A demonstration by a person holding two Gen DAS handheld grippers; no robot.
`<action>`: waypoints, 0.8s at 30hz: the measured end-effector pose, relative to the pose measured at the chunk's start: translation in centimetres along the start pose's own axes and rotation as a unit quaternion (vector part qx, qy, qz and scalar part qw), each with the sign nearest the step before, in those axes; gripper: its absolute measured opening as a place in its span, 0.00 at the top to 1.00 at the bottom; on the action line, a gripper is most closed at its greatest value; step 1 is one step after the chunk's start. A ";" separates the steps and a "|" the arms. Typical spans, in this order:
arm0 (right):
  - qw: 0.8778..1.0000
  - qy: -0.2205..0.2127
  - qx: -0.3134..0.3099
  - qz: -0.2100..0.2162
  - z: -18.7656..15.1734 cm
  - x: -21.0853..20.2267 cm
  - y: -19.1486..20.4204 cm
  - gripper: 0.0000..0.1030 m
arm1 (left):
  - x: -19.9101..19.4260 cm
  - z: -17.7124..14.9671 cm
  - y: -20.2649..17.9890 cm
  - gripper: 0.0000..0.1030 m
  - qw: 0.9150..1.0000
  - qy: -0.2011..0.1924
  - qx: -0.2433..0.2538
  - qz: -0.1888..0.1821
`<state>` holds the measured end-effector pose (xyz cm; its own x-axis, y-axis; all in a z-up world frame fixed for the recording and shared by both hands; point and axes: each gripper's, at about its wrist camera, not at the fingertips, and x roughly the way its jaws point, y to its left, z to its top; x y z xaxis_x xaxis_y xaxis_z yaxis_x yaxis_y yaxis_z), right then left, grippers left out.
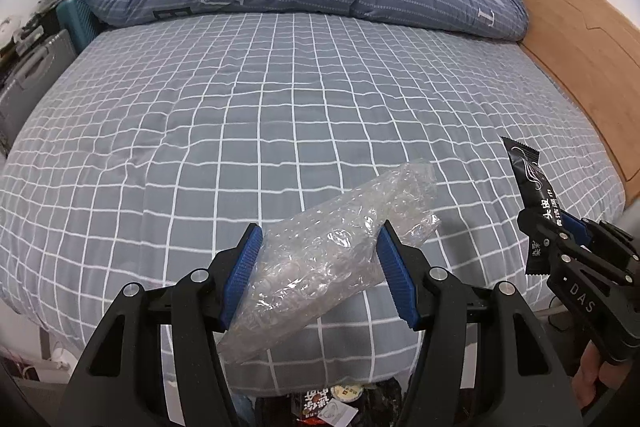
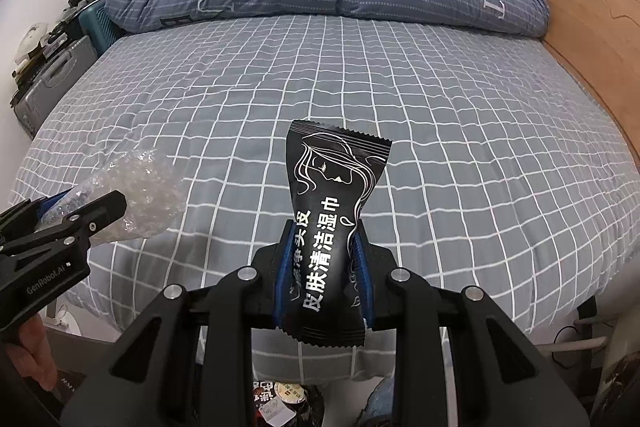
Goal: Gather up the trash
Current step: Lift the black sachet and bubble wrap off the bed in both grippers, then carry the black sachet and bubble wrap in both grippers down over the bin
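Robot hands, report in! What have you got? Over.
Left gripper shut on bubble wrap. Right gripper shut on black wipe packet. Nothing blocking.

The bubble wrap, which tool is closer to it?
Left. The left tool is clamped on the bubble wrap; the right tool sits off to its right, gripping a black wipe packet.
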<state>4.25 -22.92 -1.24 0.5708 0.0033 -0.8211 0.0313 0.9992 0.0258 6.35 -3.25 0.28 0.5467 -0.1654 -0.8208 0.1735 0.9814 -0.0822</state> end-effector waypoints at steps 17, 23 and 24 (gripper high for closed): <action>1.000 0.006 -0.001 0.016 -5.5 -3.7 1.3 0.74 | -4.0 -5.8 0.0 0.44 1.000 0.007 -0.021 -0.001; 1.000 0.005 -0.005 0.020 -7.3 -5.4 2.2 0.74 | -5.7 -7.9 0.3 0.44 1.000 0.009 -0.030 -0.001; 1.000 0.005 -0.006 0.020 -7.7 -5.7 2.3 0.74 | -5.9 -8.1 0.3 0.44 1.000 0.009 -0.029 0.000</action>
<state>-5.23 -20.29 -0.85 0.5637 0.0445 -0.8248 -0.0015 0.9986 0.0529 -3.48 -1.18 0.47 0.5319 -0.1645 -0.8307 0.1252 0.9855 -0.1149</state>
